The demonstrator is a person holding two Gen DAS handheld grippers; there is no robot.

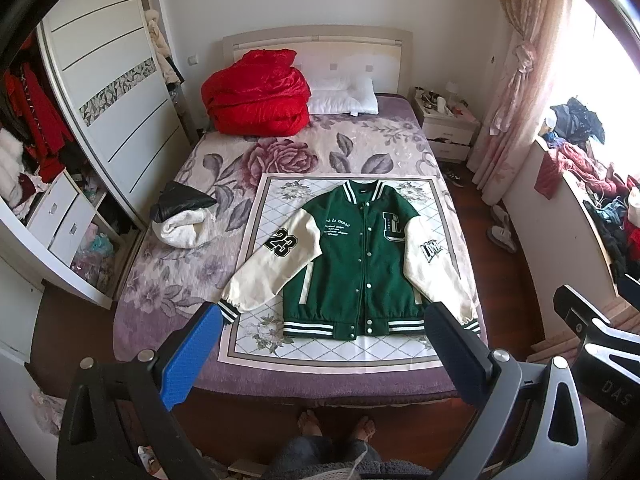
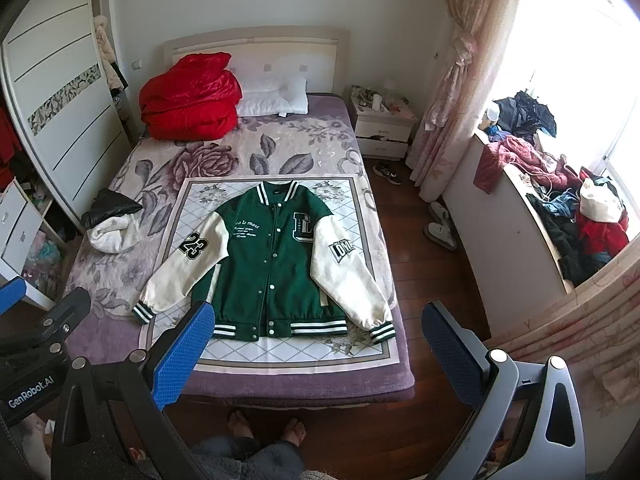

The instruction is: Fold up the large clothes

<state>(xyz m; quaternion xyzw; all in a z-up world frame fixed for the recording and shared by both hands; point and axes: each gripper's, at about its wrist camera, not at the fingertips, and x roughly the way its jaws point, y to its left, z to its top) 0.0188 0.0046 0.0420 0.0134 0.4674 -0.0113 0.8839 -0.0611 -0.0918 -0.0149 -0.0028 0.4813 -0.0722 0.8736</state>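
Varsity jacket (image 1: 352,264) — green body, cream sleeves, laid flat, front up.
On the patterned cloth (image 1: 280,332) at the foot of the bed (image 1: 168,280); snapped shut, sleeves angled outward. Left gripper (image 1: 324,356) and right gripper (image 2: 316,356) — both spread wide, empty, above the jacket's hem side.

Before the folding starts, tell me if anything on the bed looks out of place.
The jacket lies flat and snapped shut on the mat. The only oddity is a crumpled black and white garment dumped beside the mat on the bed.
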